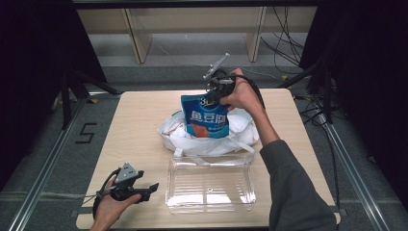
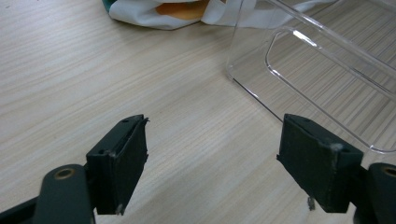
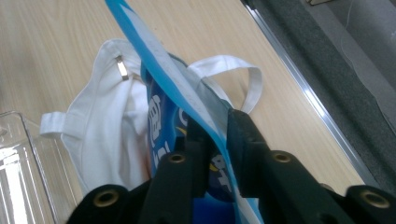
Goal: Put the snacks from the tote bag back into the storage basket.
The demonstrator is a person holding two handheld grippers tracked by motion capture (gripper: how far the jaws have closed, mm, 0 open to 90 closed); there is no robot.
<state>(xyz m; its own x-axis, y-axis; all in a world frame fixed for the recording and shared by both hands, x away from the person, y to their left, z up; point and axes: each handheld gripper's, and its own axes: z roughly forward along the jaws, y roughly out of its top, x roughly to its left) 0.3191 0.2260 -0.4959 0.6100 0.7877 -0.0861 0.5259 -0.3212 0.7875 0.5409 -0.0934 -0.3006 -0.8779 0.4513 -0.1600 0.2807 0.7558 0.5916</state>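
The right tongs (image 1: 217,89) pinch the top seam of a blue snack pouch (image 1: 206,117) standing half inside a white tote bag (image 1: 179,136) on the bench (image 1: 139,115). The left tongs (image 1: 153,186) gape empty beside a clear tray (image 1: 210,185). Held only by that thin edge, the pouch may slip free or drag the tote's fabric.

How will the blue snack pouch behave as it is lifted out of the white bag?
The blue snack pouch is pinched by its thin top seam in the right hand-held gripper, so it will probably hang and sway. Its glossy film looks slippery. The soft white bag may drag along.
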